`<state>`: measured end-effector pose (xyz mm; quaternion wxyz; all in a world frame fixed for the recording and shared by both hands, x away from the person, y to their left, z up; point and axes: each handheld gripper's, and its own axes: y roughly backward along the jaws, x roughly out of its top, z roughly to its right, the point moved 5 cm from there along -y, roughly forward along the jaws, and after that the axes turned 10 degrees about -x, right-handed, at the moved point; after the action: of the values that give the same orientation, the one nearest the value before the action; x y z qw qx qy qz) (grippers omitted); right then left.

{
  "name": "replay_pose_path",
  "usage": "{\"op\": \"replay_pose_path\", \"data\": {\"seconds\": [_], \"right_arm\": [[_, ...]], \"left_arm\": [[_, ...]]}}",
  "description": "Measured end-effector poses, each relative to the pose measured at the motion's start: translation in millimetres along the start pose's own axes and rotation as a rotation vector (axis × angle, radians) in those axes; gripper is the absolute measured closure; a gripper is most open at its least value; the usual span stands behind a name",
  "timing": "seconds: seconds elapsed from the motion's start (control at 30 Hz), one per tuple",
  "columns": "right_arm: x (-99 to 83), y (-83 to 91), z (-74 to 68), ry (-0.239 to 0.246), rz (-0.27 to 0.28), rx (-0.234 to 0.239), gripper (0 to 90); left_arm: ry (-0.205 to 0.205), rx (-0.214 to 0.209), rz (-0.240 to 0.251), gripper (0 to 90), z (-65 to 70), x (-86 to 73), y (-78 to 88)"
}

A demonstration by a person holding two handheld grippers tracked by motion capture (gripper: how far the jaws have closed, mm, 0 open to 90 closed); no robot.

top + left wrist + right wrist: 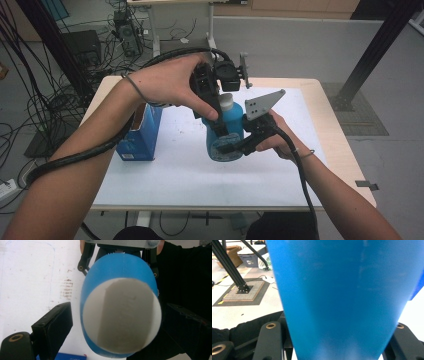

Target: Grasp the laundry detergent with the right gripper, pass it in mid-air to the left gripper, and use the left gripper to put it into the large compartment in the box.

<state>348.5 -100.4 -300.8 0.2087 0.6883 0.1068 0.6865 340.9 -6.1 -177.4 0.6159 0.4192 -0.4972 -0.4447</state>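
Two hand-held grippers meet at one blue plastic bottle with a pale grey-white cap (pixel 226 131), which hangs in the air above the middle of the table; its long axis runs roughly upright with a slight tilt, the cap end upward and away from the person, the flat base downward and toward the high view's camera; the right gripper (pixel 239 146) comes in level from the right and its jaws are clamped on the lower body of the bottle, one on each side, as the right gripper view shows with blue plastic between the two black jaws; the left gripper (pixel 220 118) reaches down from above over the cap end; in the left gripper view the round cap (pixel 121 318) faces straight at the camera, and the two jaws stand apart on either side of it with a clear gap on the left, so they are open and grip nothing; a blue cardboard box (pixel 139 131) stands on the table to the left of the bottle, well apart from it; the table (pixel 320 100) has a light wooden top covered by a white sheet (pixel 170 170) with a few faint smudges; beyond lie a grey floor, tangled black cables and black metal frame posts.
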Motion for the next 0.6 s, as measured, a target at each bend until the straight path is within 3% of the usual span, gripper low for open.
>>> {"op": "replay_pose_path", "data": {"seconds": [0.6], "right_arm": [[3.5, -1.2, -2.7, 0.009, 0.001, 0.011, 42.9]], "left_arm": [[-0.004, 0.000, -0.011, 11.0, 0.4, 4.1, -4.0]]}}
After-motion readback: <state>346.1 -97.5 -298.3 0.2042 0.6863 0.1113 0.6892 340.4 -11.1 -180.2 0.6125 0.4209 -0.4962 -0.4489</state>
